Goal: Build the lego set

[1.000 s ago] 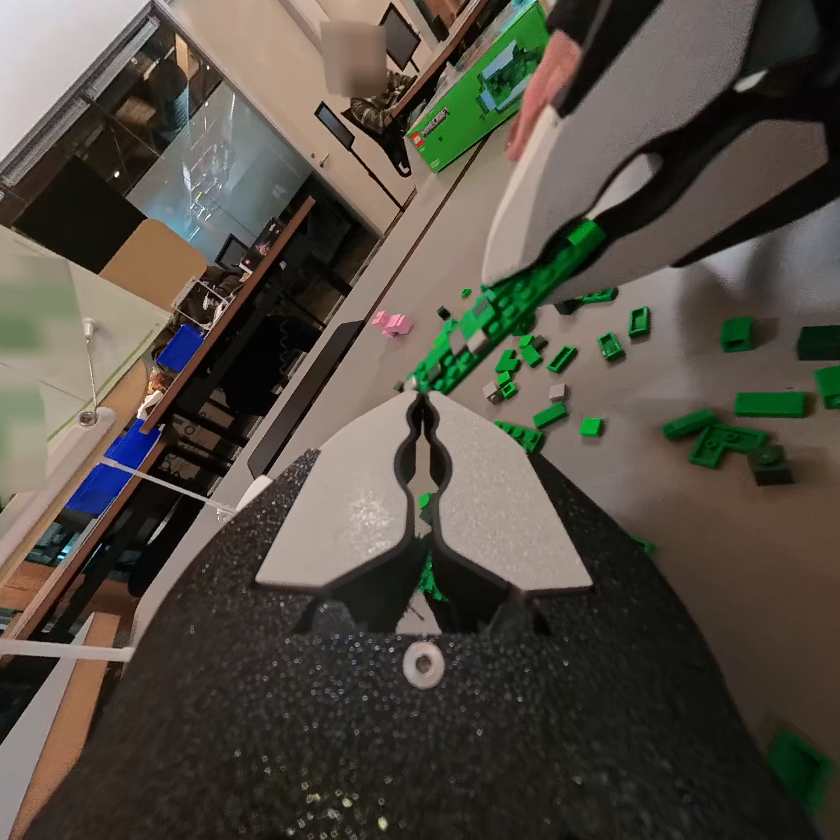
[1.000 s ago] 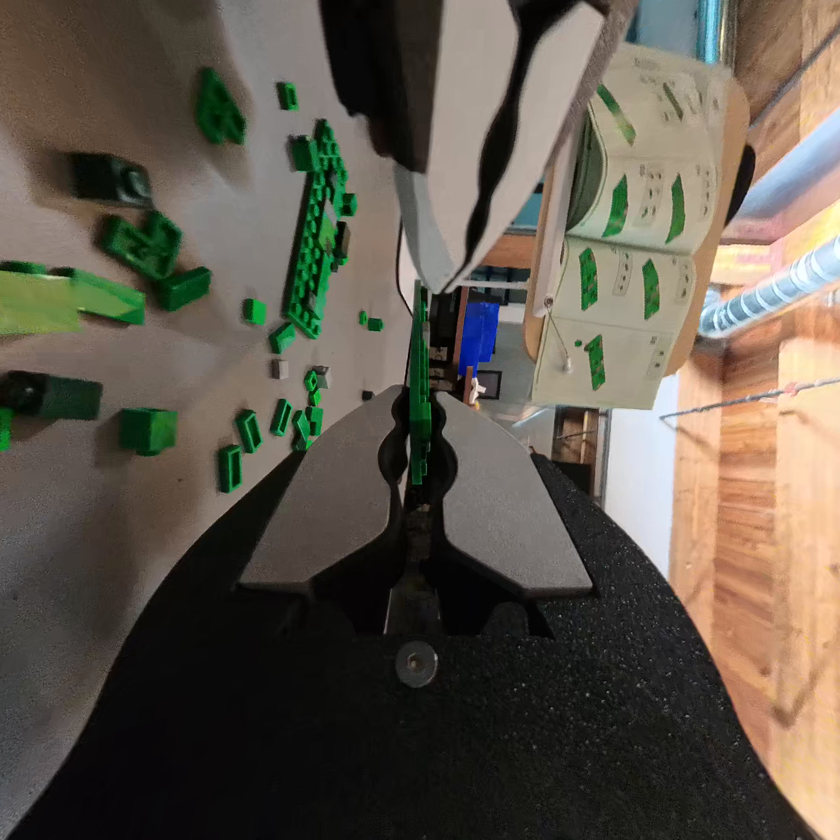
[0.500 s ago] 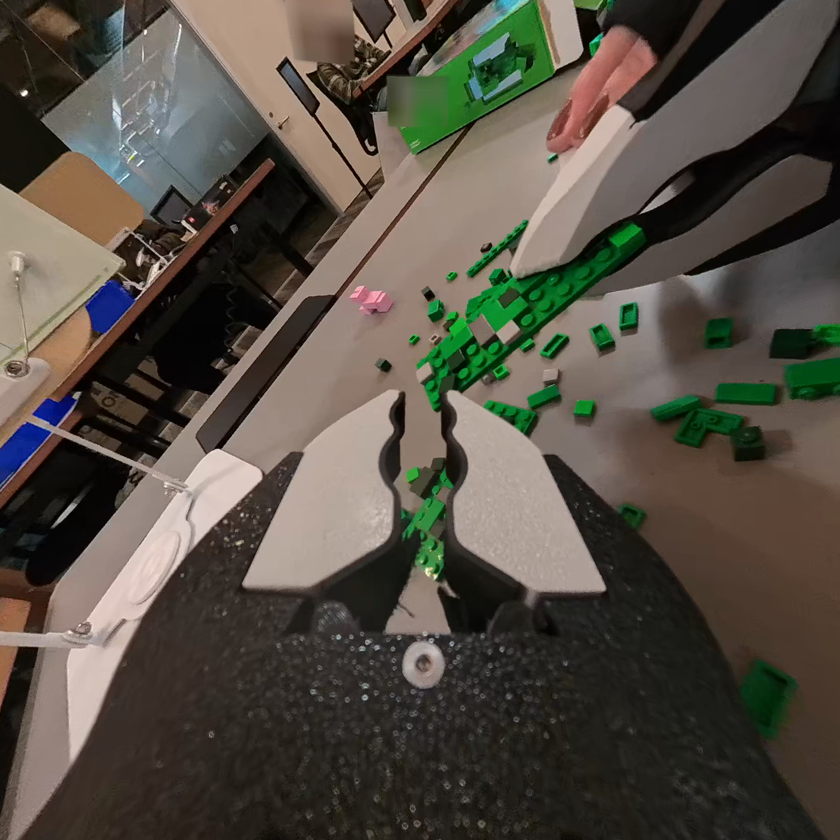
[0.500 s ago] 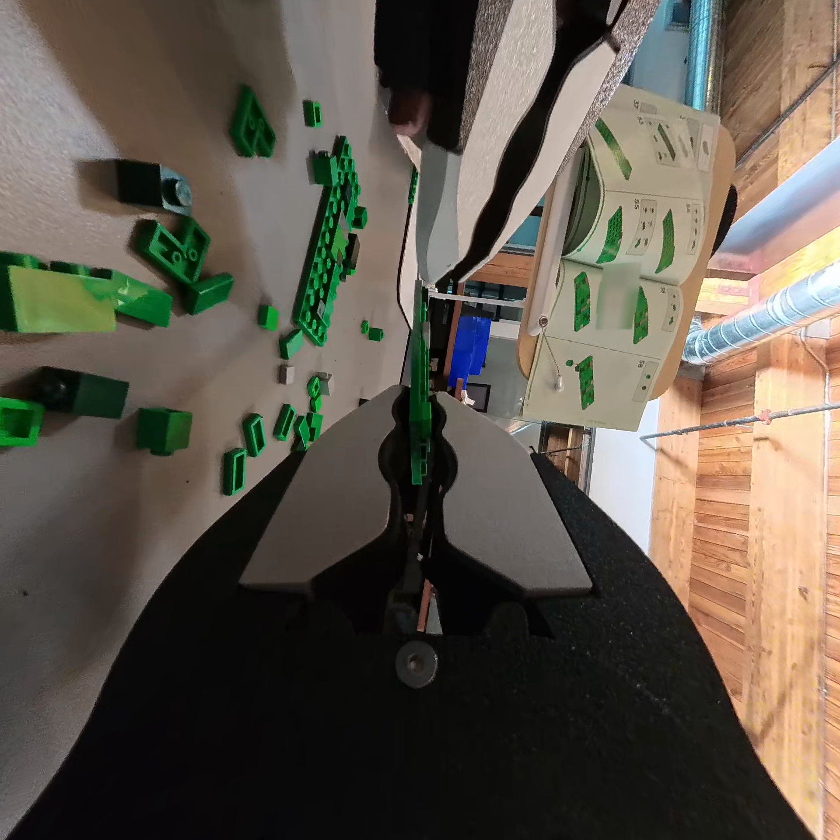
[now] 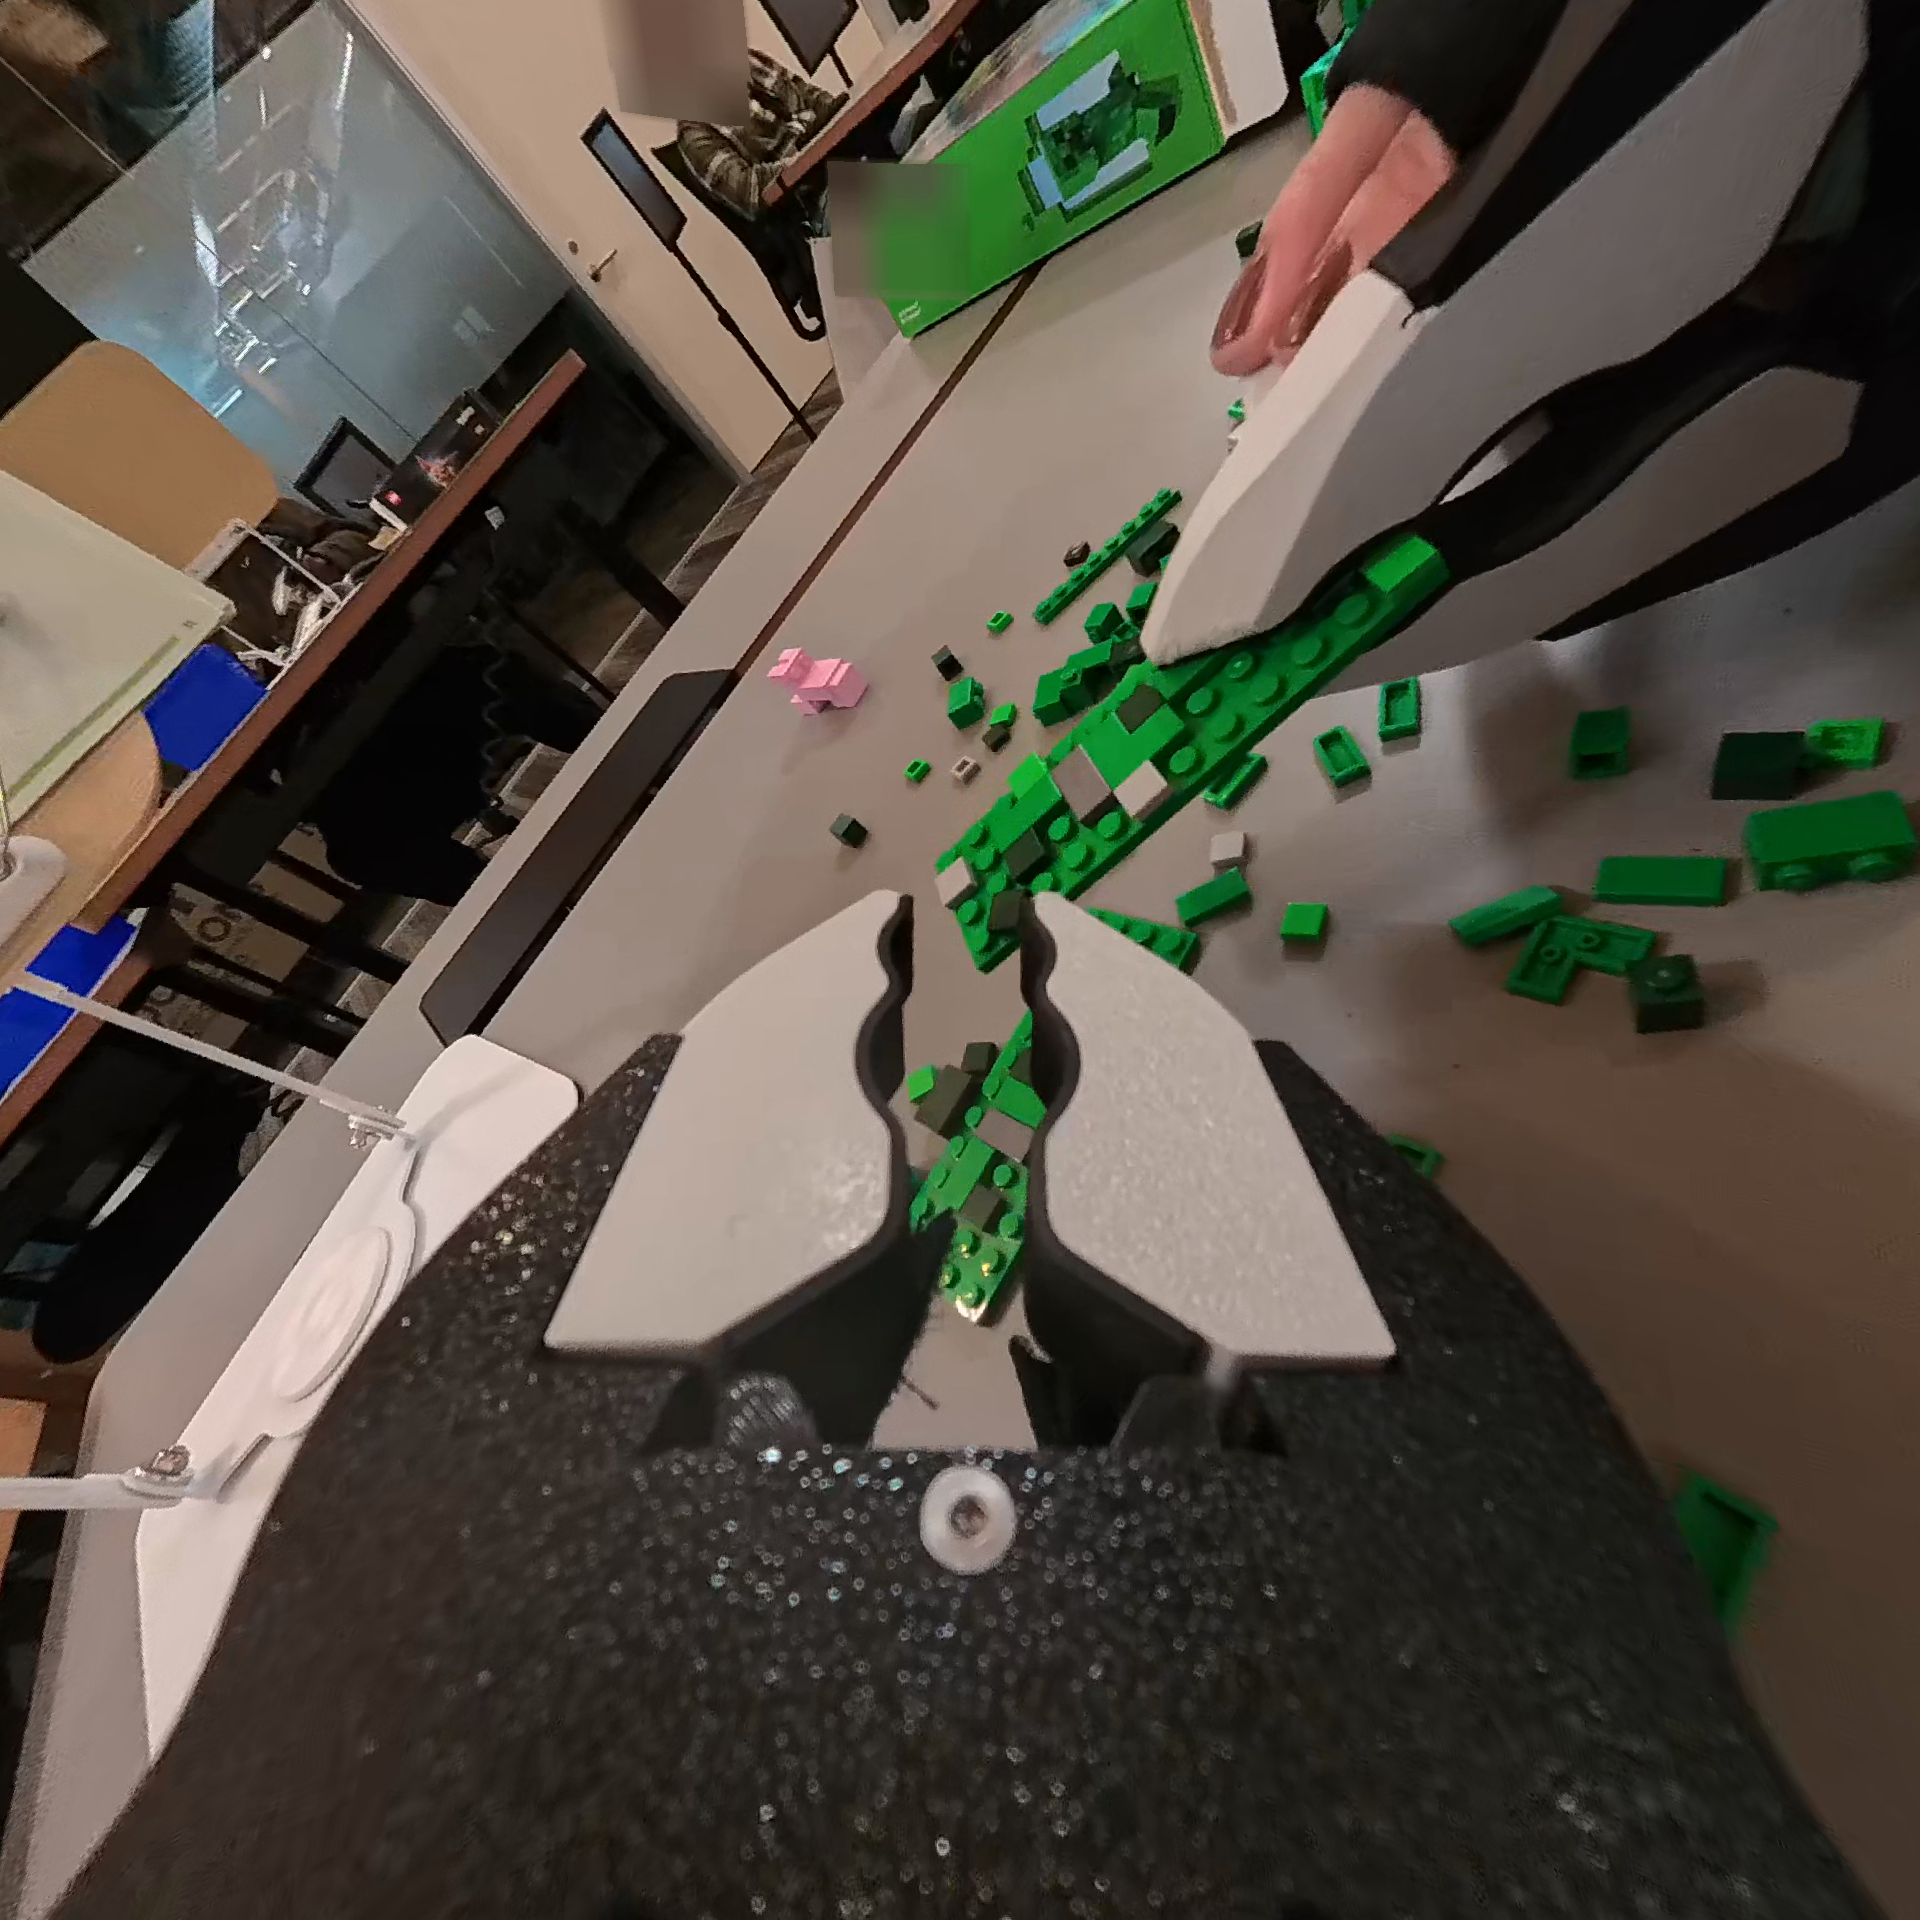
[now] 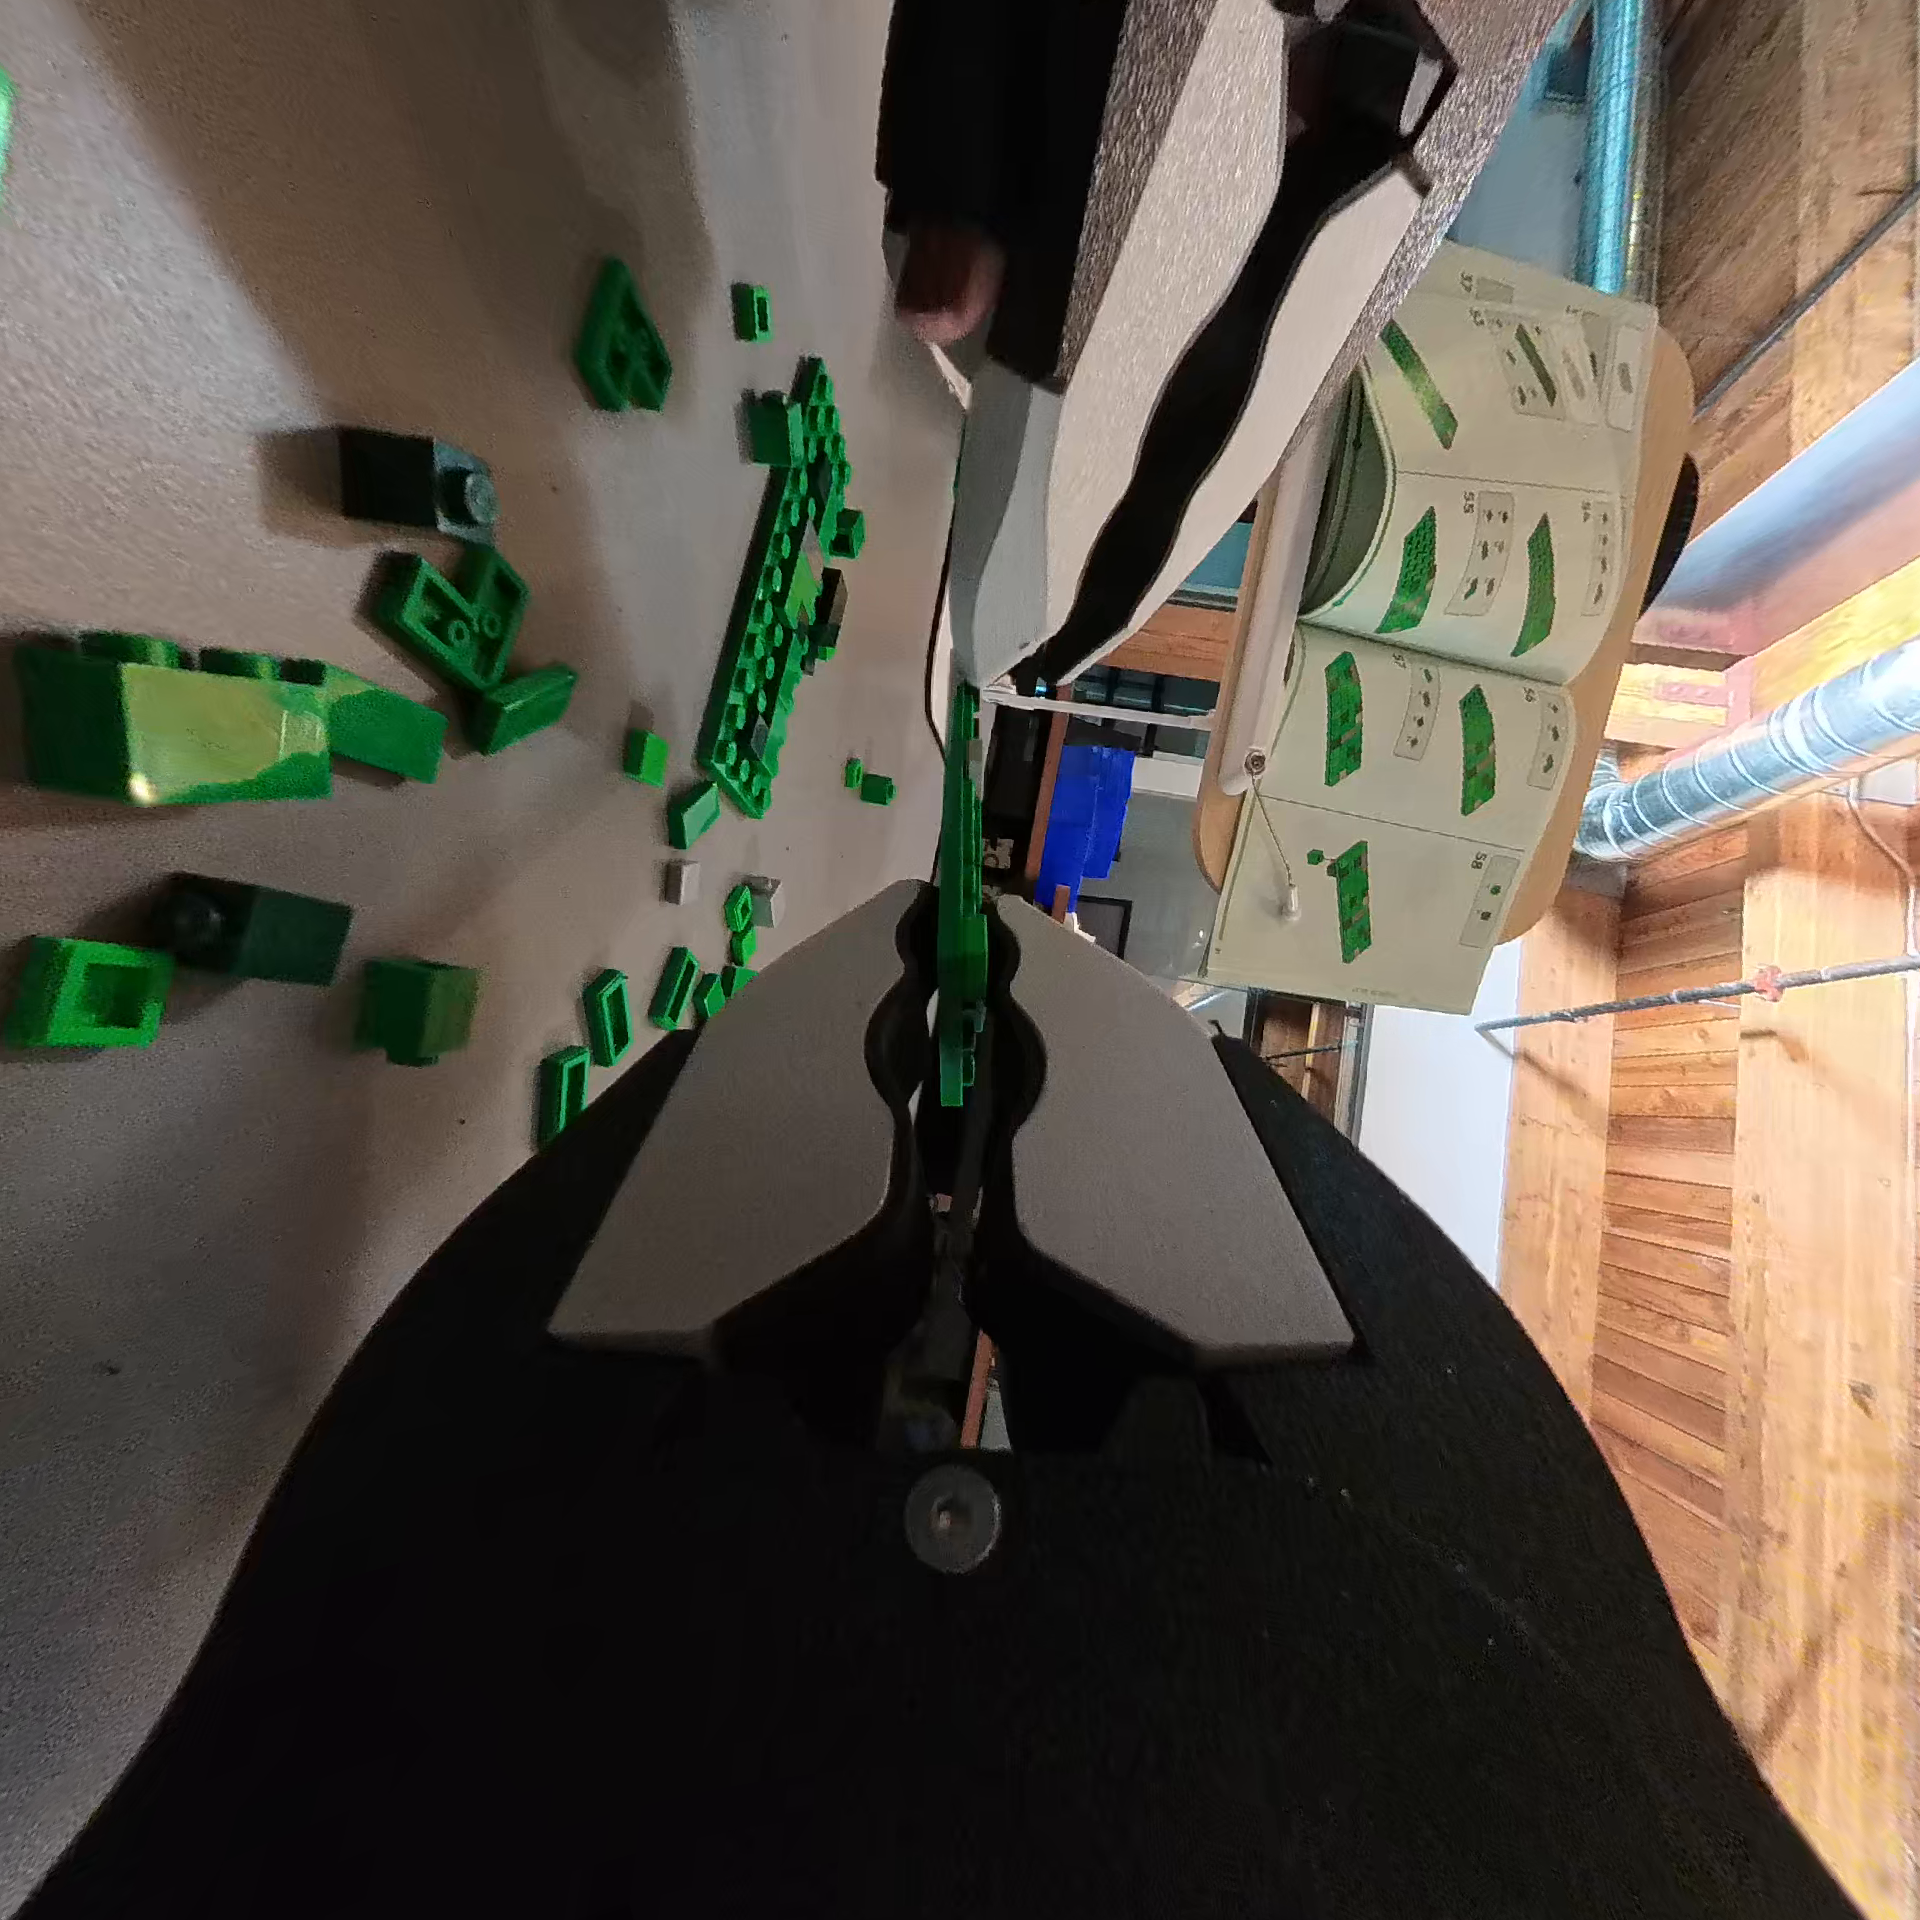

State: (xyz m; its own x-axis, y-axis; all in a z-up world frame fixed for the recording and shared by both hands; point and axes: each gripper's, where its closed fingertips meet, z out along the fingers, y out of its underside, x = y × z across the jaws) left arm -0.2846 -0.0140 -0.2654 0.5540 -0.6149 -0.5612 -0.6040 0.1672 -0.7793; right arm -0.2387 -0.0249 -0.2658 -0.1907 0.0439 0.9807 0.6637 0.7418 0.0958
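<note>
My right gripper (image 6: 958, 900) is shut on one end of a long green plate (image 6: 958, 831), seen edge-on. In the left wrist view the plate (image 5: 1195, 727) carries green, grey and white tiles and juts out from my right gripper (image 5: 1184, 649) at the upper right. My left gripper (image 5: 968, 920) is open and empty, its tips just short of the plate's near end. It shows in the right wrist view (image 6: 997, 665) above the plate's far end. A second studded green plate (image 5: 977, 1174) lies on the table under my left fingers and shows in the right wrist view (image 6: 774, 623).
Loose green bricks (image 5: 1662, 878) and small tiles (image 6: 416, 1008) are scattered over the grey table (image 5: 1455, 1247). A pink pig figure (image 5: 821, 681) and a green set box (image 5: 1039, 177) stand farther off. An open instruction booklet (image 6: 1455, 675) hangs on a stand with a white base (image 5: 312, 1299).
My left gripper was shut at the plate's near end; it has opened and drawn back a little. My right gripper still holds the plate.
</note>
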